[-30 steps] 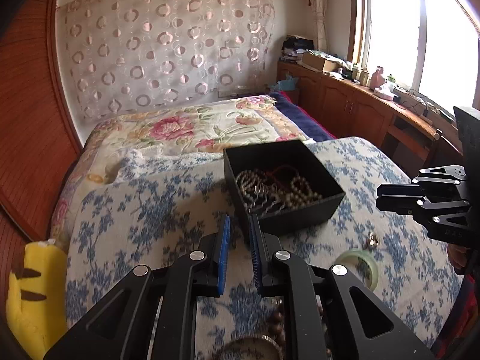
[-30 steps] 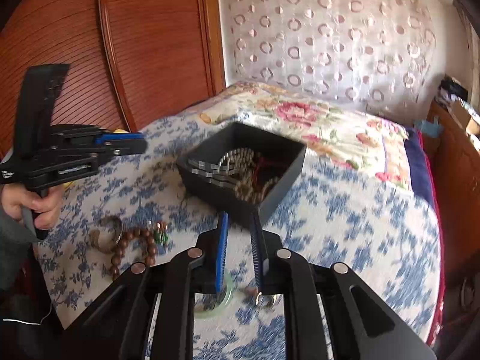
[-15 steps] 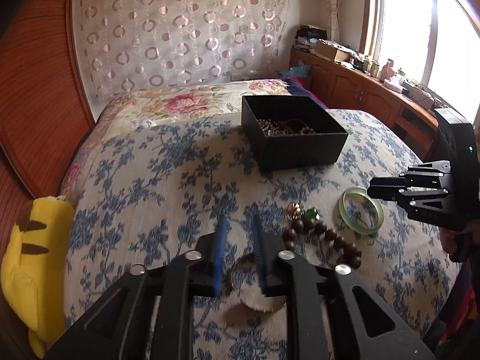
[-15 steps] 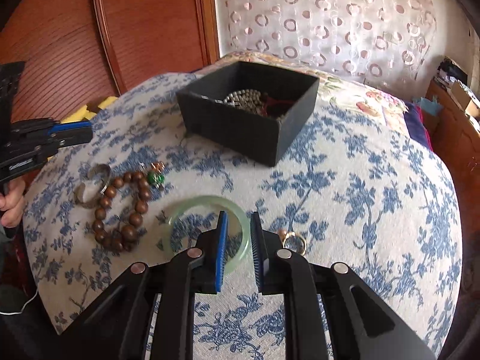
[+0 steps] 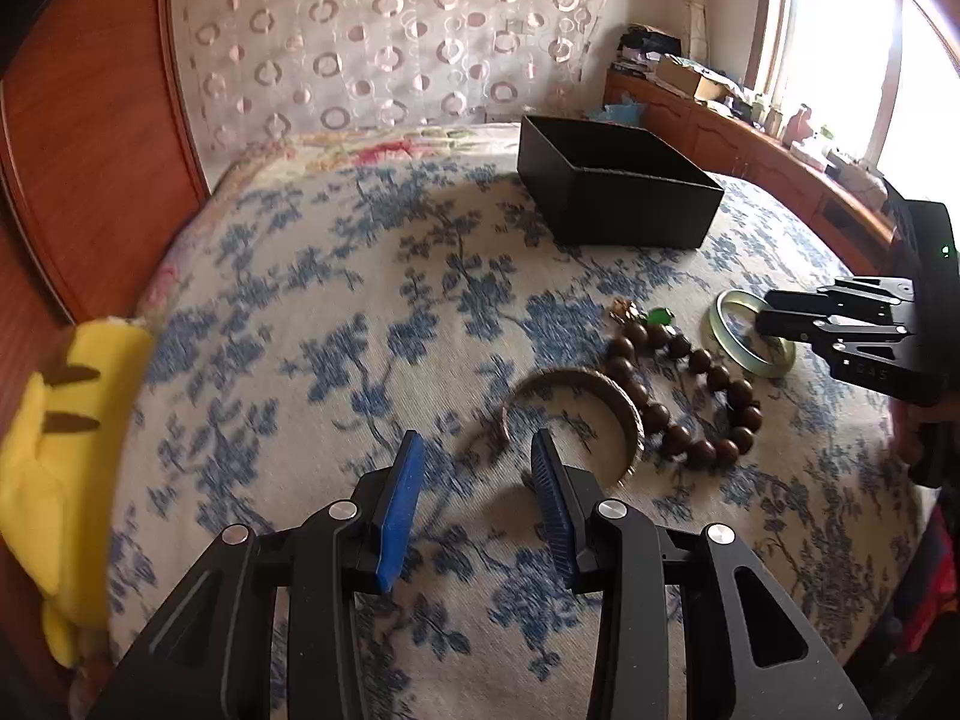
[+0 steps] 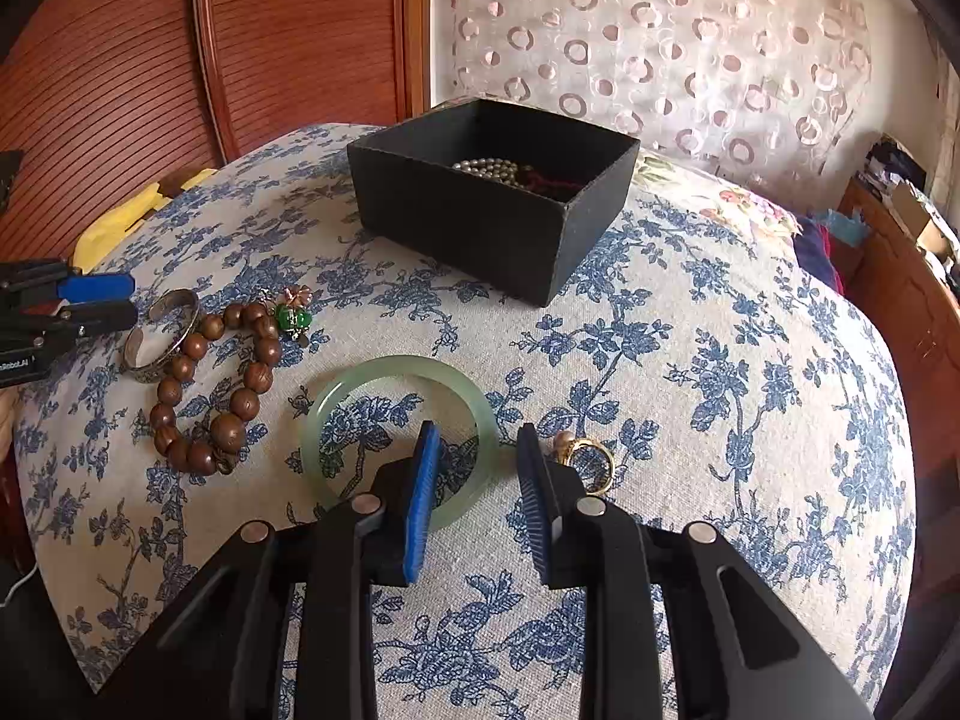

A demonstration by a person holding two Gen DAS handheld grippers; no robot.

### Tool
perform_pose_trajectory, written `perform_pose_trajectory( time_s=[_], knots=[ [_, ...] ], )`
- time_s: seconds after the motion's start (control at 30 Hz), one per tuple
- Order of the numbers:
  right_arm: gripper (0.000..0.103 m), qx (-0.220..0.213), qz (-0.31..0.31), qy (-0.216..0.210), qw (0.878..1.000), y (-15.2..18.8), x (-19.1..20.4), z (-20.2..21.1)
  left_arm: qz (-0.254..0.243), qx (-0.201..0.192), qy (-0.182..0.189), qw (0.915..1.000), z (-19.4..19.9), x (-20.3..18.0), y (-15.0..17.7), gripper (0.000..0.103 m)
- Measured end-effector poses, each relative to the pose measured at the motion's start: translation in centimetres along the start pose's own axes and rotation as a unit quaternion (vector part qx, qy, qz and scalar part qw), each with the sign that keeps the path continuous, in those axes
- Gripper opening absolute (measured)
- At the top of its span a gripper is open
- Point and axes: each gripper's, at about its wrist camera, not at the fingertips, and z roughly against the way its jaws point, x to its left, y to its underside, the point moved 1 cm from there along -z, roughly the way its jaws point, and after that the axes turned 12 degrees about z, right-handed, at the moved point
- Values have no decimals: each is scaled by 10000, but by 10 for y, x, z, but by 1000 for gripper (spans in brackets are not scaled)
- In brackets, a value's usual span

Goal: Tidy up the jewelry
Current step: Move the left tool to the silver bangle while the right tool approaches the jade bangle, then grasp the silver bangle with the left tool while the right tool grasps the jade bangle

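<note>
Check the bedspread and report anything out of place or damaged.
Four pieces lie loose outside the black box: metal bangle, wooden bead bracelet, green bangle, gold ring. Nothing looks damaged.

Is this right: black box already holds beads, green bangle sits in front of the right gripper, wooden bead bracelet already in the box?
Not quite. The wooden bead bracelet lies on the floral cloth, outside the black box, beside the metal cuff; the right wrist view shows it. The rest holds: beads in the box, green bangle before the right gripper.
</note>
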Motion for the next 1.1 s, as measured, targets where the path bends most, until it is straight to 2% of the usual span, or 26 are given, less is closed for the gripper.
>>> perform_pose_trajectory(
  time_s=[0.3, 0.6, 0.87, 1.1],
  knots=[
    [29, -3, 11, 18, 10000, 1, 0, 2, 224, 136, 238, 9994, -4, -9, 7, 34],
    [29, -3, 15, 20, 10000, 1, 0, 1, 59, 74, -248, 9996, 3, -1, 6, 31],
    [29, -3, 16, 22, 10000, 1, 0, 1, 67, 193, -167, 9997, 5, 2, 6, 31],
    [29, -4, 18, 24, 10000, 1, 0, 2, 52, 224, -184, 9996, 2, -5, 11, 17]
  ],
)
